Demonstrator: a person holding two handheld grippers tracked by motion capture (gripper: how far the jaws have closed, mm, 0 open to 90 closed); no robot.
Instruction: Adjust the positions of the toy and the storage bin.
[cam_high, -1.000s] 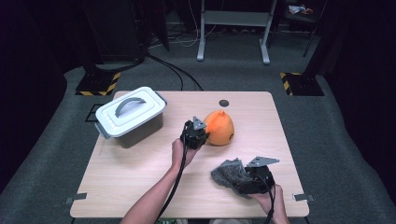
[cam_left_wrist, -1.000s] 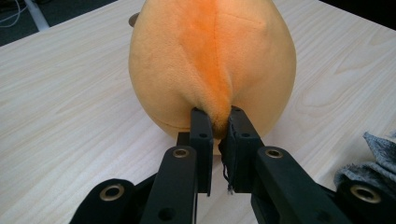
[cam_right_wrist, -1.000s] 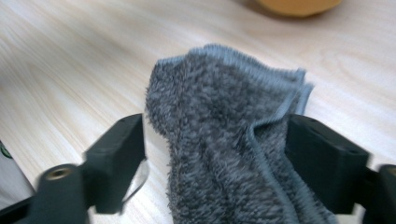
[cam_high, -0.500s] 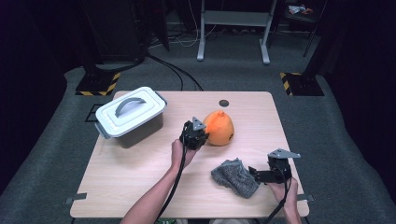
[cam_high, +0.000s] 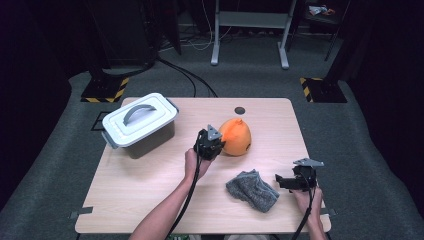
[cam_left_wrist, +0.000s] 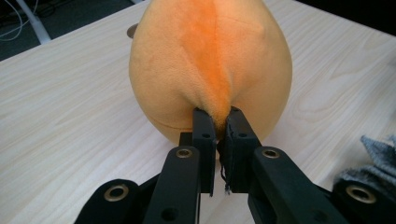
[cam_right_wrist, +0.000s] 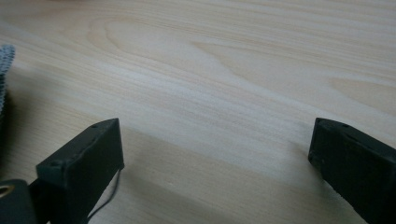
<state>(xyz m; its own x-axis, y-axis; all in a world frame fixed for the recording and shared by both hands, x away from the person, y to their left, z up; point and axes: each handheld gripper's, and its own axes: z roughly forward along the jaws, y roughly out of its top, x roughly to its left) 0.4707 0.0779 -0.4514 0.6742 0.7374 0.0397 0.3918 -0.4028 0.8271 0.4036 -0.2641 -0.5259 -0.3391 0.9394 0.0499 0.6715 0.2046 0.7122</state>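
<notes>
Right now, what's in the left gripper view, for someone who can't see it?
The left hand-held gripper pinches a fold of a round orange plush toy between shut black jaws. It sits on a pale wooden table, with a grey knitted cloth at the right edge.

Off to the side: a lidded box on a wooden table

A white-lidded grey storage box (cam_high: 140, 125) (handle on top) sits on the light wooden table (cam_high: 125, 190), near its far left corner; a dark round hole (cam_high: 240, 110) marks the far edge.
</notes>
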